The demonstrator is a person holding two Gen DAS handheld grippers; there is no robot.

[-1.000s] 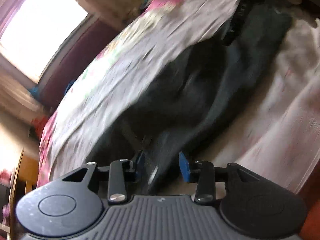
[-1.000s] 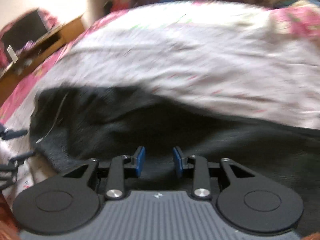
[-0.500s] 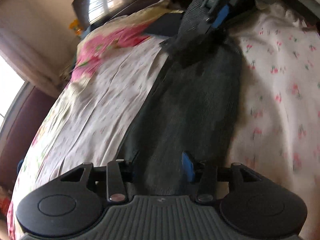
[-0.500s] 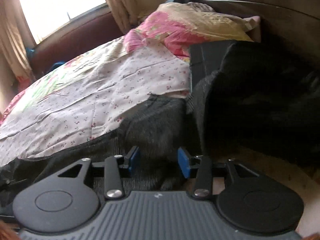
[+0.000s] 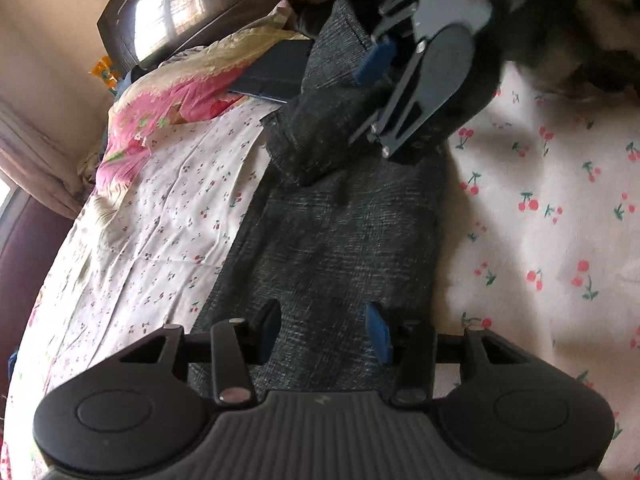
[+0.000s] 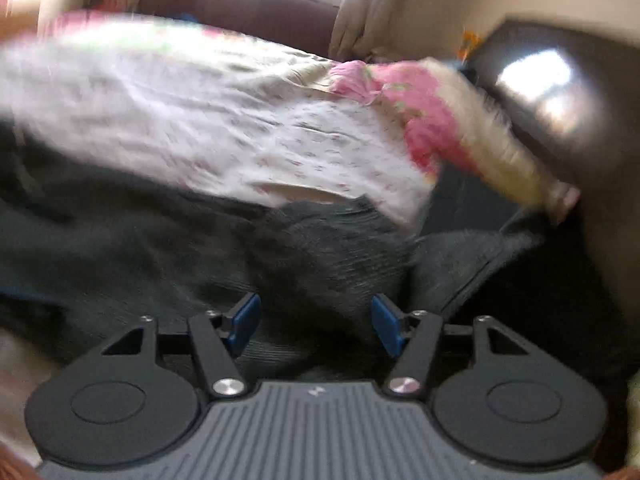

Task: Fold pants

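Pants [image 5: 340, 232] of dark grey woven cloth lay lengthwise on the cherry-print bedsheet [image 5: 560, 200], running from just under our left gripper [image 5: 326, 330] away to the far end of the bed. We saw the left gripper's blue pads [image 5: 378, 332] standing moderately apart, with the near end of the pants lying flat between and beneath them; the pads did not press the cloth, and the jaws had just been opening. At the far end, a folded-over part of the pants overlapped the rest, and our right gripper [image 5: 384, 64] hung over it, tilted, one blue pad showing beside the cloth.

From the right wrist view, which was blurred, we found the right gripper [image 6: 316, 328] with its jaws likewise set apart after having just been opening, the dark cloth [image 6: 300, 248] spread below and ahead of them but not pinched. To the left of the pants lay the paler small-print sheet [image 5: 160, 220]. Far left sat a pink and cream floral pillow [image 5: 180, 92], with a dark flat object [image 5: 276, 72], which we could not identify, resting between it and the pants. A dark wooden headboard [image 5: 192, 12] closed the far side.
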